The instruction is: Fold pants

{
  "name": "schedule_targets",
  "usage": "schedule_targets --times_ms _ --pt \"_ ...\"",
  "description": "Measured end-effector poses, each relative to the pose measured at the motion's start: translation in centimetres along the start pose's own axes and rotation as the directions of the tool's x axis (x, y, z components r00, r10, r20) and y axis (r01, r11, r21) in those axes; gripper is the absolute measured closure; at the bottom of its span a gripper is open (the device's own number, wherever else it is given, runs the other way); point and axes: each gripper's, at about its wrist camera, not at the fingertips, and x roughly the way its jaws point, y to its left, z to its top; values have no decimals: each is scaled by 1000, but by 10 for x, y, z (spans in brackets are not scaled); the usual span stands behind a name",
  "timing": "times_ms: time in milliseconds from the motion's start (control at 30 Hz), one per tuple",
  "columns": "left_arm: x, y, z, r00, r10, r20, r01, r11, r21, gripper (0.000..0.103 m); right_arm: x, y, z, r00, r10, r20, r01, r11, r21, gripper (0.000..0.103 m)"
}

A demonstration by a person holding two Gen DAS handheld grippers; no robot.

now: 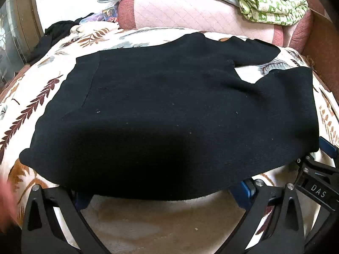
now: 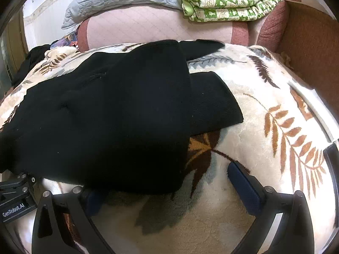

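Both grippers [image 1: 164,192] [image 2: 169,182] apparently agape beside pants [image 1: 169,110].

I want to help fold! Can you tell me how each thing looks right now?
black pants: partly folded, lying on the blanket
leaf blanket: spread flat under the pants
left gripper: open, fingertips hidden under the pants' near edge
right gripper: open, at the pants' near corner
green quilt: folded, piled on the pink cushion
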Motion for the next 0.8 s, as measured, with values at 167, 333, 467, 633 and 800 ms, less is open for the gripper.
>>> schedule_targets --times_ms 167,333,467,633,800 --pt "1 1 0 1000 2 1 -2 1000 2 0 0 0 0 1000 -2 -1 2 1000 -1 0" --pt "1 0 2 1000 5 -2 -5 1000 3 0 1 -1 2 1000 -6 -7 6 1000 -4 0" --pt "-1 -3 3 1000 9 -11 -9 1000 17 0 1 0 2 1000 0 -2 0 1000 2 0" --pt "-13 3 2 997 -58 -44 59 998 36 0 -8 -6 2 997 75 -14 -75 997 -18 0" --pt "-37 14 1 990 -139 -24 138 990 -42 0 -34 -15 -2 992 119 44 -120 993 12 0"
